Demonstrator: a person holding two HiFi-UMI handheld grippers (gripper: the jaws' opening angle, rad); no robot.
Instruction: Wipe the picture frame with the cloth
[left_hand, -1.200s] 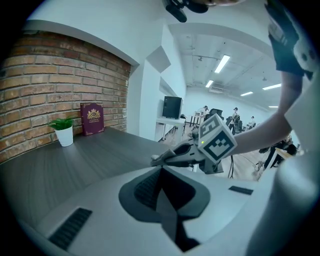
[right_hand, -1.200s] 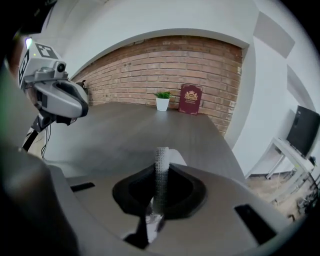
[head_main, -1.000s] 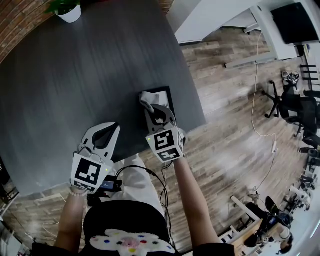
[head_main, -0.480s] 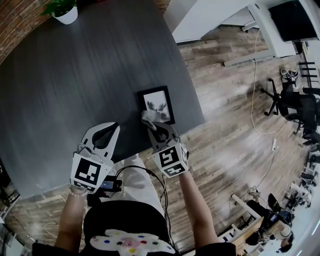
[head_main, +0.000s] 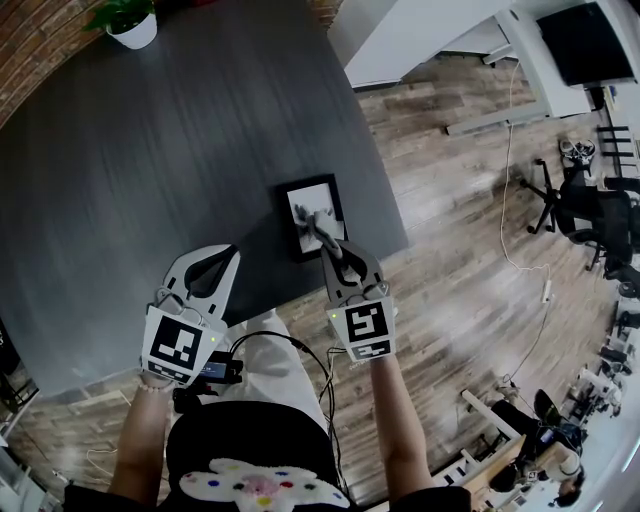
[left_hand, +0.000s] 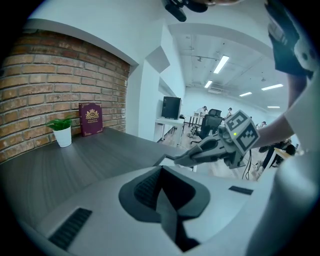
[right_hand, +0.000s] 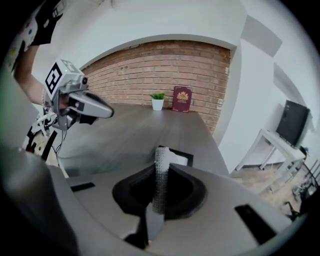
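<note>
A black picture frame (head_main: 313, 216) with a white picture lies flat near the right front corner of the dark grey table (head_main: 150, 150). My right gripper (head_main: 322, 234) reaches over the frame's near edge, shut on a grey textured cloth (right_hand: 161, 156) that stands up between its jaws. Just beyond that cloth, the right gripper view shows the frame (right_hand: 181, 156). My left gripper (head_main: 222, 254) hovers over the table's front edge, left of the frame, shut and empty. The left gripper view shows its own closed jaws (left_hand: 161, 175) and the right gripper (left_hand: 172, 158) at the frame.
A potted plant (head_main: 133, 22) and a dark red book (right_hand: 182, 99) stand at the table's far end by the brick wall. The table's right edge runs close beside the frame. On the wooden floor to the right are a white desk (head_main: 440, 35), office chairs (head_main: 585, 205) and a cable.
My right gripper drew the cloth back across the frame from its far end to its near edge, then shifted right. More of the picture shows now. The left gripper stayed put.
</note>
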